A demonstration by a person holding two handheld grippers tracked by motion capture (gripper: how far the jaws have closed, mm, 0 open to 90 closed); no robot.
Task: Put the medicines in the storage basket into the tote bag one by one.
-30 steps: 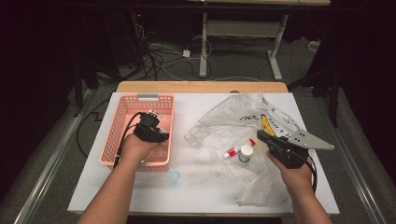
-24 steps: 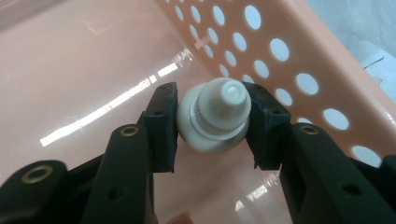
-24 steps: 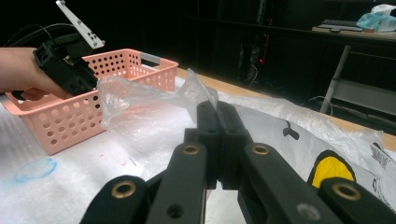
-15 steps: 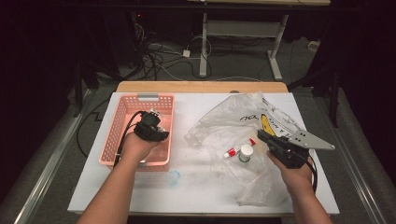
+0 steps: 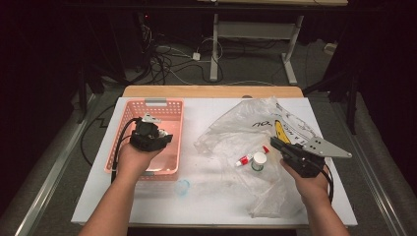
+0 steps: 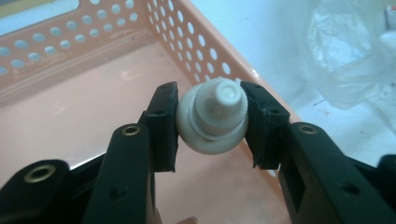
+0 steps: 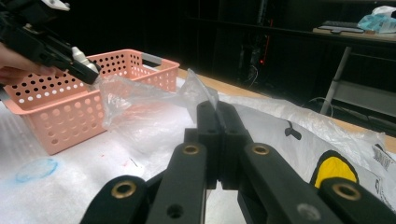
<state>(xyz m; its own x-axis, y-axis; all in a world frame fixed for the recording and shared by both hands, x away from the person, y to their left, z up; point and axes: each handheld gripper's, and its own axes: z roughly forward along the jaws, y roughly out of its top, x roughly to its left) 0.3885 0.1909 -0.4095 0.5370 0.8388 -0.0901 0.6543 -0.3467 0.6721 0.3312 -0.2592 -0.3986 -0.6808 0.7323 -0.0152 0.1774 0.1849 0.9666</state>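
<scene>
My left gripper (image 6: pixel 211 123) hangs over the pink basket (image 5: pixel 147 103) and is shut on a small white bottle (image 6: pixel 212 116) with a ribbed cap. Its jaws have just been closing, with the bottle between the pads. In the right gripper view that left gripper (image 7: pixel 86 70) shows far off at the left above the basket (image 7: pixel 60 116). My right gripper (image 7: pixel 217 109) is shut, pinching a fold of the clear plastic bag (image 7: pixel 140 102). From above, the right gripper (image 5: pixel 273 143) rests on the bag (image 5: pixel 236 128) at the right.
A red-and-white tube (image 5: pixel 244 160) and a small white jar (image 5: pixel 258 161) lie on the bag just left of my right gripper. A pale blue ring (image 5: pixel 182 187) sits on the white table (image 5: pixel 211 206) near the basket's front corner. Cables trail from both grippers.
My left gripper has risen a little with the white bottle, staying over the basket. The right gripper and the bag have kept still.
</scene>
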